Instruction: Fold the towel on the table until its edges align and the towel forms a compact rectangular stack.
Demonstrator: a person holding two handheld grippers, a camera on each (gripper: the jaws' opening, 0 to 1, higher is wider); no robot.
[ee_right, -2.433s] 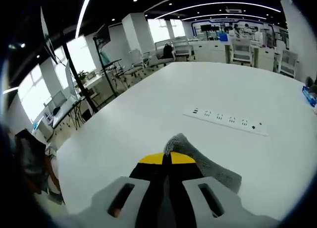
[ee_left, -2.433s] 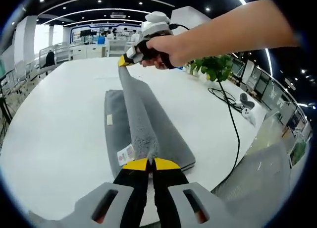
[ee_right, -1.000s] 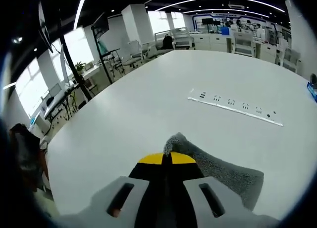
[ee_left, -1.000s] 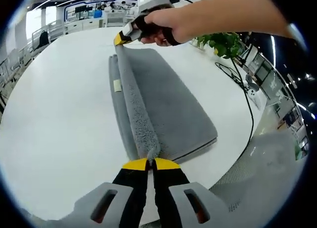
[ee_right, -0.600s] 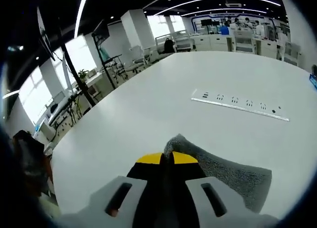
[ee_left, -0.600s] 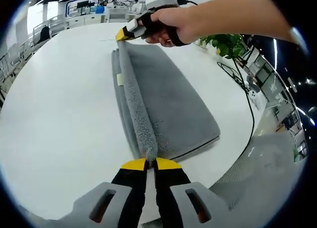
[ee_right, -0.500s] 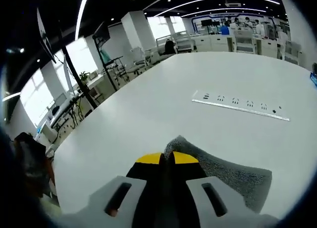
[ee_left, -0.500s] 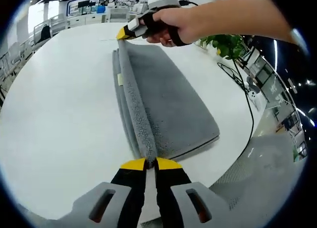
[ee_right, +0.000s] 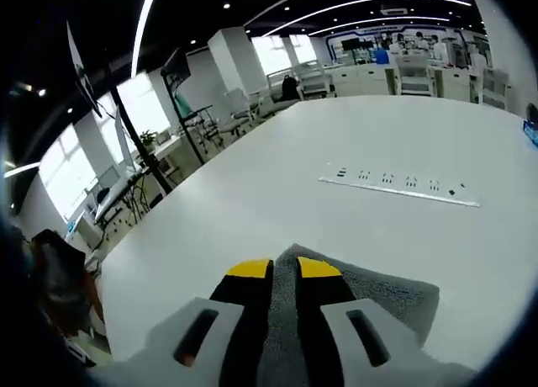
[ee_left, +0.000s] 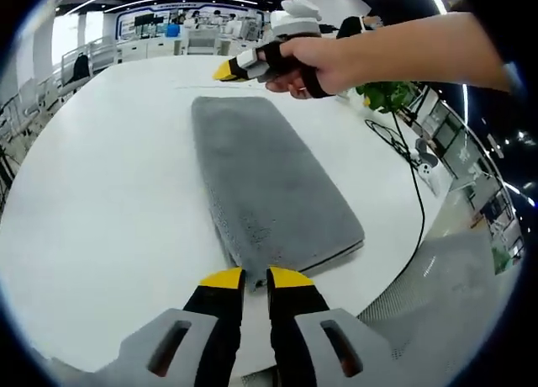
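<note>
The grey towel (ee_left: pixel 269 185) lies flat on the white table (ee_left: pixel 101 193) as a long folded rectangle, its layers stacked and its near end close to the table's edge. My left gripper (ee_left: pixel 255 278) is open just short of that near end, nothing between its yellow tips. A hand (ee_left: pixel 315 63) holds my right gripper (ee_left: pixel 227 69) just above the towel's far end. In the right gripper view my right gripper (ee_right: pixel 284 269) is open, and the towel's far end (ee_right: pixel 387 299) lies flat under and beyond its tips.
A white power strip (ee_right: pixel 399 188) lies on the table (ee_right: pixel 252 193) past the towel. A potted plant (ee_left: pixel 387 97) and a black cable (ee_left: pixel 403 177) sit on the right side. A grey mesh chair (ee_left: pixel 437 311) stands off the near edge.
Both grippers have let go of the raised fold, and it now lies flat on the layer below. Both sets of jaws have parted. The right gripper has lifted slightly off the far end.
</note>
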